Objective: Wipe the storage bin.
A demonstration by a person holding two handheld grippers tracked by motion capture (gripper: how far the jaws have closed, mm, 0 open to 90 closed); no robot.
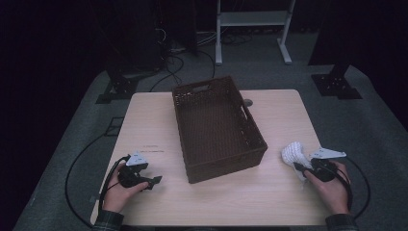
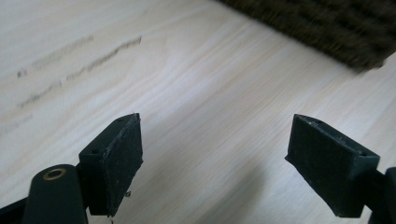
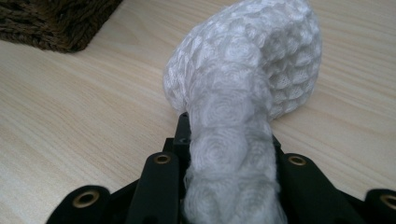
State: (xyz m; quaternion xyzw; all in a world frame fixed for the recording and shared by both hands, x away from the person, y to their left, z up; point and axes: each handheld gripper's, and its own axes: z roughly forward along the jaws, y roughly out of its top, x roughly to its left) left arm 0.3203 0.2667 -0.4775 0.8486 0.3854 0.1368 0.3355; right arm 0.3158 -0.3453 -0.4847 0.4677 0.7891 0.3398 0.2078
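A person is sitting at a pale wooden table [image 1: 216,192], holding a gripper in each hand. The right gripper [image 1: 300,167] is lying near the table's right edge, and its jaws are squeezing a white knitted cloth [image 1: 293,155] between them; in the right gripper view the cloth [image 3: 247,84] is bunching up between the black jaws and bulging out past them into a rounded lump that is resting on the tabletop. The left gripper [image 1: 155,182] is sitting low over the near left part of the table, pointing toward the middle, and its jaws are standing wide apart with nothing between them, the bare wood showing through the gap in the left gripper view [image 2: 215,163]. A dark brown woven basket [image 1: 219,126] is standing in the middle of the table between the two hands, turned a little askew, and its inside is looking empty. The cloth is lying to the right of the basket, apart from it, not touching its wall. A corner of the basket [image 3: 56,23] is showing at the upper left of the right gripper view.
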